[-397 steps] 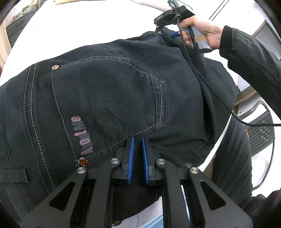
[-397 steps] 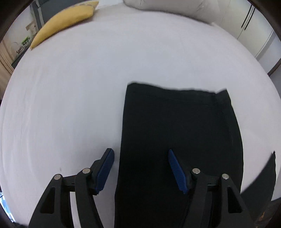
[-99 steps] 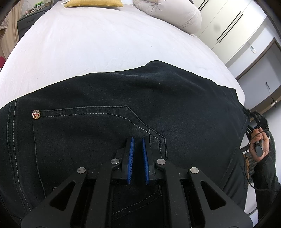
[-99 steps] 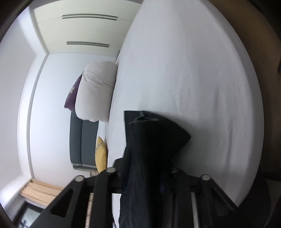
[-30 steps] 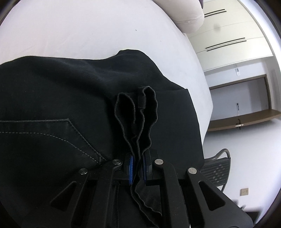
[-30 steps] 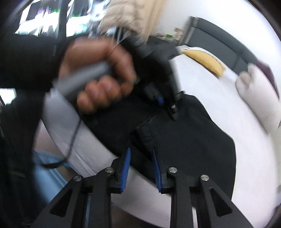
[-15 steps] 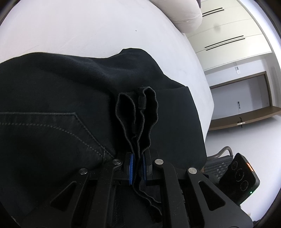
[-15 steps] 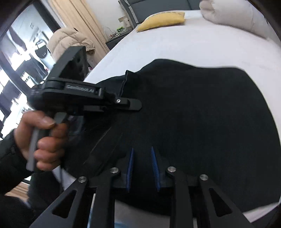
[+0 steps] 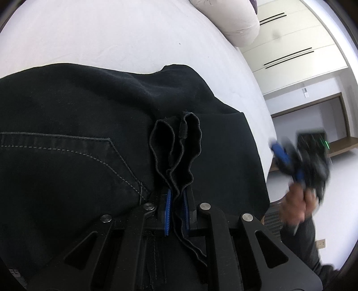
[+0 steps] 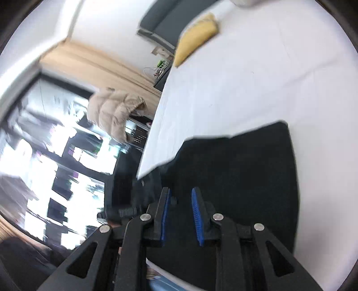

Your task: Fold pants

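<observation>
Black jeans [image 9: 89, 125] lie folded on the white bed [image 9: 111, 38], back pocket stitching at the left. My left gripper [image 9: 176, 208] is shut on a bunched edge of the jeans' fabric [image 9: 179, 147] that stands up between its blue pads. My right gripper shows blurred at the right of the left wrist view [image 9: 288, 161], held in a hand off the bed's edge. In the right wrist view my right gripper [image 10: 180, 215] has its jaws a little apart with nothing between them, above the folded jeans [image 10: 241, 174].
A pale pillow [image 9: 232, 20] lies at the bed's far end. A yellow cushion [image 10: 197, 33] lies near the dark headboard [image 10: 161, 24]. A beige jacket [image 10: 114, 109] hangs beside the bed. White wardrobe doors [image 9: 290, 51] stand beyond the bed.
My right gripper has swung away from the jeans and now points toward the bed's corner and the room; its jaws have opened slightly. My left gripper keeps its hold.
</observation>
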Motion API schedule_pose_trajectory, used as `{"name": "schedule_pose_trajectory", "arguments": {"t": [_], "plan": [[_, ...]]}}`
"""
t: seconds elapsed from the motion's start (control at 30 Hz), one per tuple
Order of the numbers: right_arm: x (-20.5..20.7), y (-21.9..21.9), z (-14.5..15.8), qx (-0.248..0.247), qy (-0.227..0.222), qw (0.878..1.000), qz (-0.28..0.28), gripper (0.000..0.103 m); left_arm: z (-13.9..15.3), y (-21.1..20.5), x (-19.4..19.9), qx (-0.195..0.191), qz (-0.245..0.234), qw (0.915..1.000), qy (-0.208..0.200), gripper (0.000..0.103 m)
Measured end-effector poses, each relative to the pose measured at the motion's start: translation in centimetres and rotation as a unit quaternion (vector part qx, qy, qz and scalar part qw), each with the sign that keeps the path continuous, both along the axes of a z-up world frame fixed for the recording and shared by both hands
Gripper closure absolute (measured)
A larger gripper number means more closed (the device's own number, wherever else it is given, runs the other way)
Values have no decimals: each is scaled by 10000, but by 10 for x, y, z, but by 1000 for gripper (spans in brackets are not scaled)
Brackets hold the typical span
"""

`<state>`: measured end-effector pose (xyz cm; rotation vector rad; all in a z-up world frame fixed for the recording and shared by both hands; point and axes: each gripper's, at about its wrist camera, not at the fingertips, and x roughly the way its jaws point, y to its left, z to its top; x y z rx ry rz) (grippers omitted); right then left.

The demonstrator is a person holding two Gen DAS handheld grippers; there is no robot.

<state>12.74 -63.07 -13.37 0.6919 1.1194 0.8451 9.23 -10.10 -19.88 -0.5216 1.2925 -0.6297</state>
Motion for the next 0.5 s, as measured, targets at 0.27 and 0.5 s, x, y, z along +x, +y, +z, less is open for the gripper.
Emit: {"name": "schedule_pose_trajectory", "arguments": {"t": [0.27,0.5], "plan": [[35,-13,-74,24,1187,9928,128,102,-8,-6,2,-67,6,10000,-42,93],[-37,-35,-64,175,988,9948,167,91,-13,3,-1,-120,7,9999,-117,93]]}}
